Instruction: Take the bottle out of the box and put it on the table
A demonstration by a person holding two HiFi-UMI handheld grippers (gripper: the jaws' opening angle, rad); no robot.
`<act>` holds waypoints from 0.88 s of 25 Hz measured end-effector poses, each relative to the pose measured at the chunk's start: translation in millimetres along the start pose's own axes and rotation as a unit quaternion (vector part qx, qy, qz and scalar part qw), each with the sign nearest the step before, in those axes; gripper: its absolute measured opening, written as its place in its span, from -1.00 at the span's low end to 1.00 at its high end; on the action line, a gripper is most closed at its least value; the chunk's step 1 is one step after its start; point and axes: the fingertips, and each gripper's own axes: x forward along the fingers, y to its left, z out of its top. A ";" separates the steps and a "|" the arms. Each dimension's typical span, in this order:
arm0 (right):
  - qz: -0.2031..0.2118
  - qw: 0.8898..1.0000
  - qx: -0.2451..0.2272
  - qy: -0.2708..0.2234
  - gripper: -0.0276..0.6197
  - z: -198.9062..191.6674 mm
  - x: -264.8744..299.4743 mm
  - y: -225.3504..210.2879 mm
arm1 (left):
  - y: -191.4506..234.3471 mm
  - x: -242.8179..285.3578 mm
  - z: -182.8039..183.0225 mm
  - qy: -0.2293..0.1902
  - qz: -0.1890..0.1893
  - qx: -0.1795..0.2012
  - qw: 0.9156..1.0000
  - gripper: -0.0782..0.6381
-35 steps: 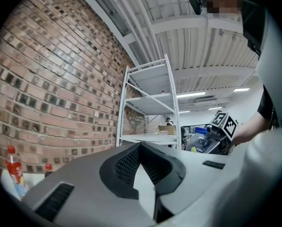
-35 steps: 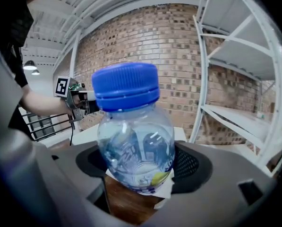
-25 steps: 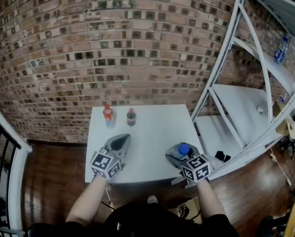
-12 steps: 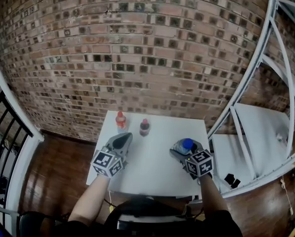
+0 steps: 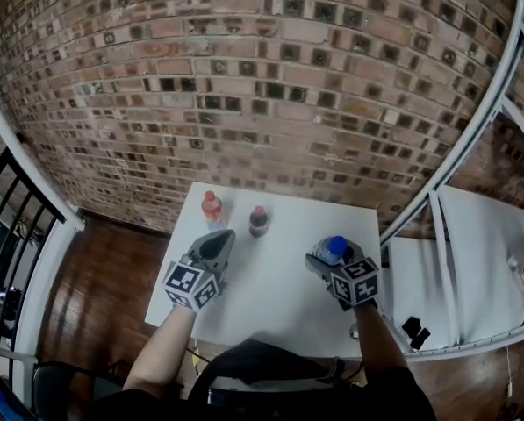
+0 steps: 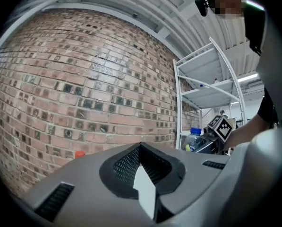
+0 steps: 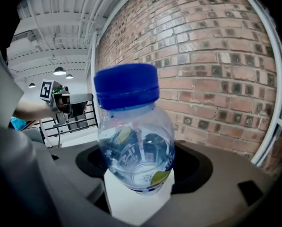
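Gripping a clear water bottle [image 5: 333, 251] with a blue cap in the right claw [image 5: 325, 260], jaws closing on the lower body of the bottle and holding it upright over the right part of the white counter [image 5: 279, 301], lower right of centre in the head view; not telling from any view whether the base is touching the counter. Filling the middle of the right gripper view with that bottle, cap at the top, base sitting between the jaws against a white pad. Holding the left claw [image 5: 221, 237] pressed fully together with nothing between its jaws, over the left part of the counter, tip pointing toward the brick wall [image 5: 244, 86]. Standing upright at the far edge of the counter, near the wall: an orange-capped bottle [image 5: 211, 207] and, just right of it, a dark-drink bottle [image 5: 258, 221] with a red cap, both well apart from the claws. Showing a white metal shelf rack [image 5: 472, 235] along the right edge of the frame.
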 end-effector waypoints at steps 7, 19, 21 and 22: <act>-0.005 1.000 0.013 0.019 0.26 -35.5 37.4 -36.8 | 14.5 22.1 -65.0 0.053 0.034 -0.026 0.998 -0.77; -0.012 0.999 0.030 0.039 0.26 -62.6 121.9 -96.7 | 49.8 49.9 -128.5 0.124 0.074 -0.051 0.988 -0.77; -0.016 0.999 0.032 0.034 0.26 -59.5 130.5 -104.8 | 54.9 52.1 -131.8 0.122 0.081 -0.053 0.988 -0.77; -0.018 0.999 0.034 0.029 0.26 -57.8 134.0 -108.6 | 56.3 52.8 -132.9 0.124 0.083 -0.053 0.987 -0.77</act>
